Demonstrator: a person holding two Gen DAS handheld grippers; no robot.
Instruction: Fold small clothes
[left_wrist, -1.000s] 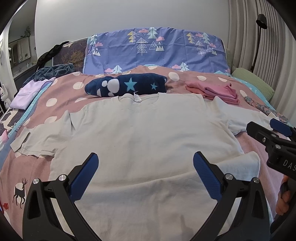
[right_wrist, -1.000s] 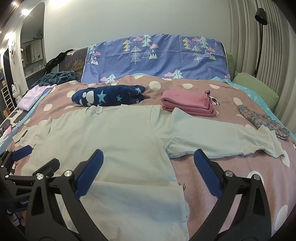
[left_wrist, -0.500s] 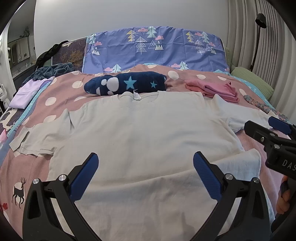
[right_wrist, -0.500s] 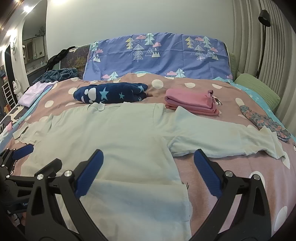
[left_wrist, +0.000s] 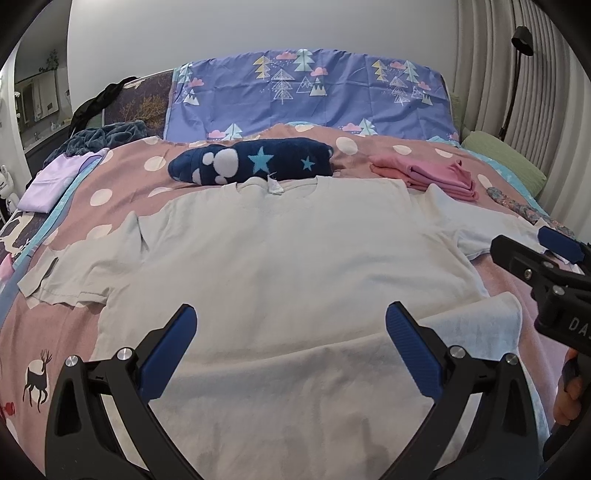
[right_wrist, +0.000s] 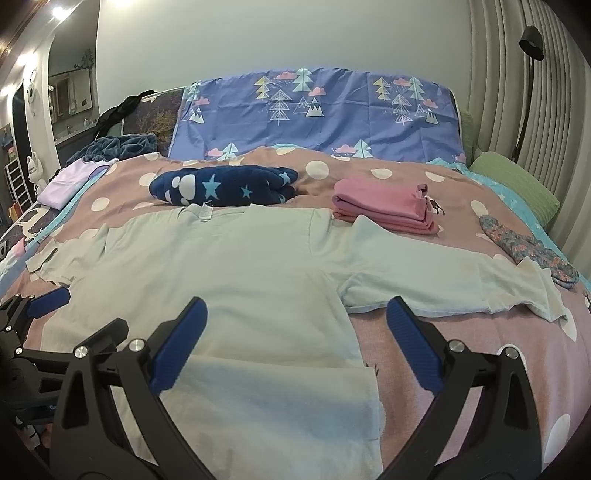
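Observation:
A pale grey-green T-shirt lies flat on the bed, collar away from me, both sleeves spread, its bottom hem folded up over the body near me. It also shows in the right wrist view. My left gripper is open and empty above the shirt's lower middle. My right gripper is open and empty above the shirt's lower right edge. The right gripper shows at the right edge of the left wrist view. The left gripper shows at the left edge of the right wrist view.
A folded navy star blanket lies just beyond the collar. A folded pink garment sits to its right. A floral cloth lies by the right sleeve, a lilac garment at the far left, a green pillow at the far right.
Both grippers have drawn slightly back and up over the shirt. The shirt has not moved and both grippers stay open.

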